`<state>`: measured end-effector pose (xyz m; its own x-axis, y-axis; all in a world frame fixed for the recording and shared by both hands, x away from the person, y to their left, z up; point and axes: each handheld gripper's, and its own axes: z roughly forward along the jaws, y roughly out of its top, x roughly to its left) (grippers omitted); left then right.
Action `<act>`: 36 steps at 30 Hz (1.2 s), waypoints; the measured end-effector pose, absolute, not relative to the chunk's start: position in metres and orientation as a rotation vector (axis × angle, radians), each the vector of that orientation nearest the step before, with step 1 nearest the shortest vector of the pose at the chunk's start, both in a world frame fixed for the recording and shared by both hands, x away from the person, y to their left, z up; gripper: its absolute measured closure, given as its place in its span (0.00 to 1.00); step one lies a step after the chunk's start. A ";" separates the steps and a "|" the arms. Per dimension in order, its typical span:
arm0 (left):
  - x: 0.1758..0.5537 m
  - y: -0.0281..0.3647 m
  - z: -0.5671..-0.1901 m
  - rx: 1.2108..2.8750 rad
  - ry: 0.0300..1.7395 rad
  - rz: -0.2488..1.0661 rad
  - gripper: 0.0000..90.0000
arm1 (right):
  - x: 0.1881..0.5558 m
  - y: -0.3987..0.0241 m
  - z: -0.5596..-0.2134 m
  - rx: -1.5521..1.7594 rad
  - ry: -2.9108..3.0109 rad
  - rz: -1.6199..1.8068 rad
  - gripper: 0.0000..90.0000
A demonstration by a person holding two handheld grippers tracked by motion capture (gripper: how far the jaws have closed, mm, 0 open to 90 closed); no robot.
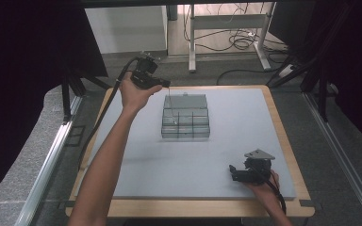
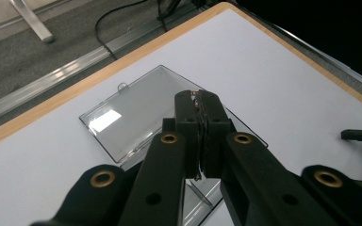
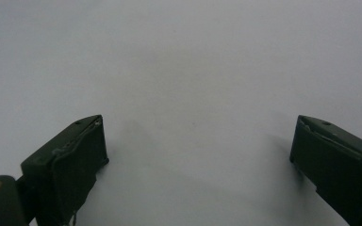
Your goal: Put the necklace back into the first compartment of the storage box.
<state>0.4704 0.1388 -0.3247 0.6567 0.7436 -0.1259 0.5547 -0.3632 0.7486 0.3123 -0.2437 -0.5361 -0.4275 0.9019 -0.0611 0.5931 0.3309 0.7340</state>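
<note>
Under the left hand-held gripper [image 2: 199, 101], whose jaws are matt black plastic with brass-coloured rivets, lies a clear, glossy plastic box [image 2: 136, 113]. The tabletop [image 2: 273, 70] around it is smooth, matt grey, edged in pale wood.

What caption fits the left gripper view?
Shut left gripper pinching a thin rod above the open clear box.

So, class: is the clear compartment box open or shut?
Open: the clear compartment box has its lid lying flat behind it.
</note>
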 end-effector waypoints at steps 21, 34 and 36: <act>0.495 0.143 -0.361 2.008 1.117 0.283 0.99 | 0.312 -0.244 -0.536 1.310 2.138 0.890 0.04; 0.494 0.148 -0.378 2.029 1.152 0.284 0.99 | 0.312 -0.244 -0.536 1.310 2.138 0.888 0.04; 0.494 0.149 -0.386 2.044 1.155 0.270 0.99 | 0.312 -0.244 -0.536 1.310 2.138 0.888 0.04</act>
